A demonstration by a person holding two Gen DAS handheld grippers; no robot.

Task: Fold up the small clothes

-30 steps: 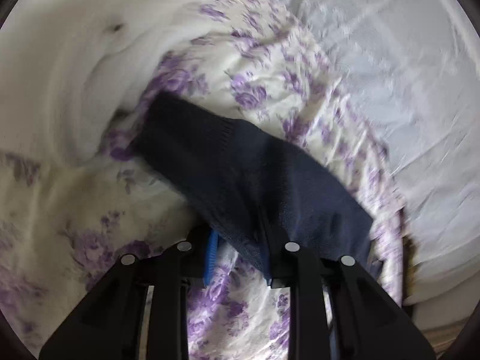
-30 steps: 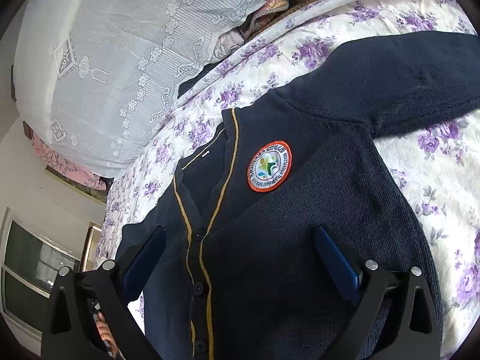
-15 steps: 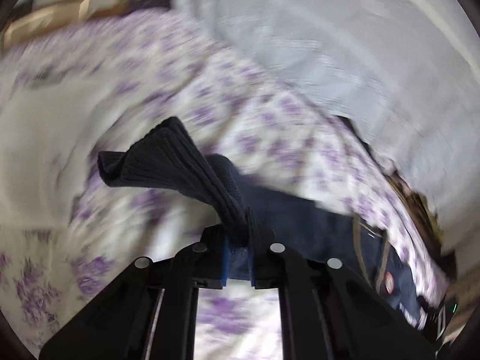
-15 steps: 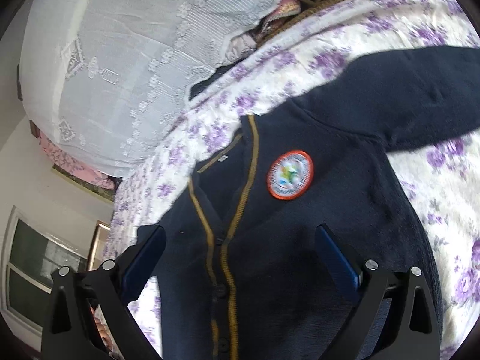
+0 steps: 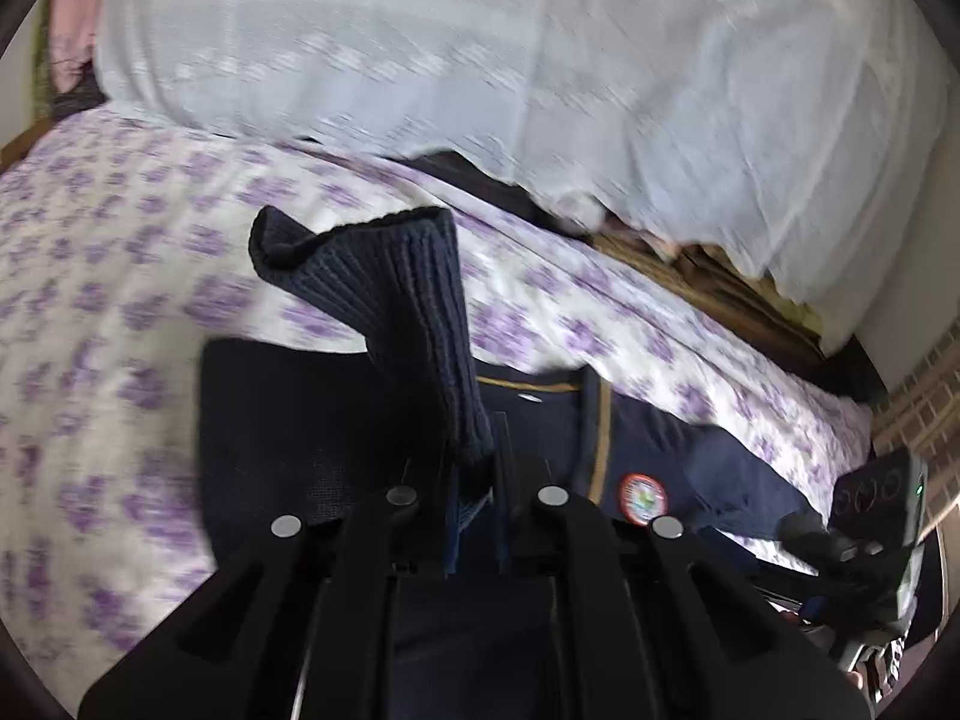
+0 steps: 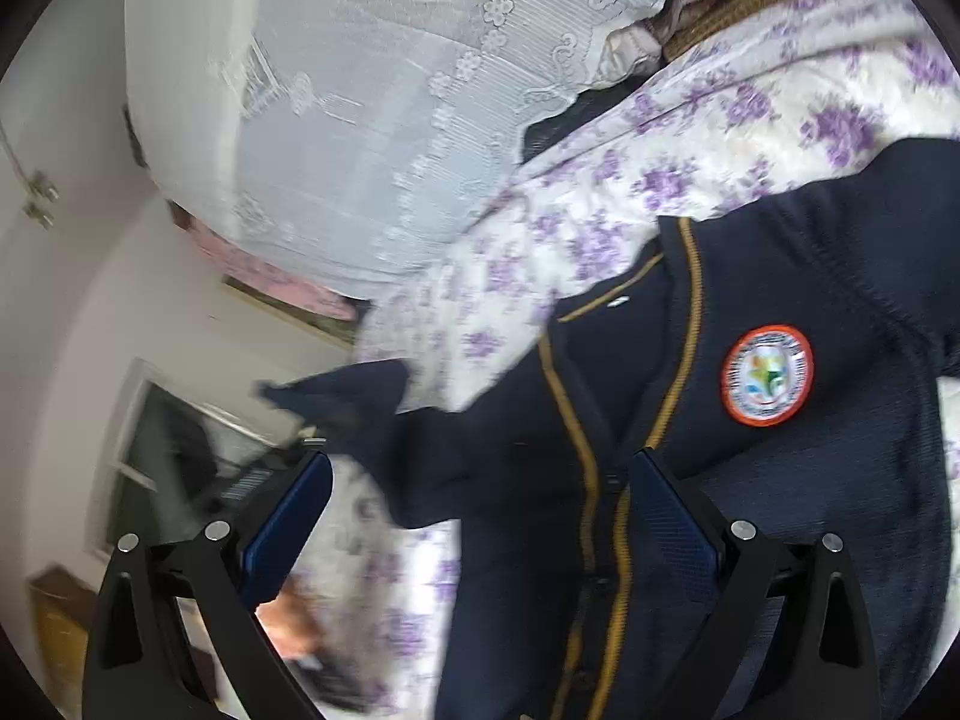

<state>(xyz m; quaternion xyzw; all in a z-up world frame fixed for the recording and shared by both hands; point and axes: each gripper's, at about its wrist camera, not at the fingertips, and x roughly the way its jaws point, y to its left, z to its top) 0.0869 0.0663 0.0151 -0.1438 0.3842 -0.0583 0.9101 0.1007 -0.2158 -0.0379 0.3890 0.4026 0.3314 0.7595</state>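
Now the left gripper (image 5: 477, 474), clenched on the cardigan's sleeve (image 5: 408, 312), has swung it up over the cardigan (image 6: 750, 510) lying on the floral bedspread (image 5: 120, 300); the right gripper (image 6: 480, 516) hangs unclenched above.

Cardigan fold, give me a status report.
Left gripper shut on sleeve cuff, lifted over the navy cardigan. Right gripper open above its buttoned front, holding nothing. Nothing in the way.

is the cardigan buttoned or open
Buttoned, as far as shown: on the cardigan the two gold-trimmed front edges meet below the V-neck along the button row. The lower buttons are out of view.
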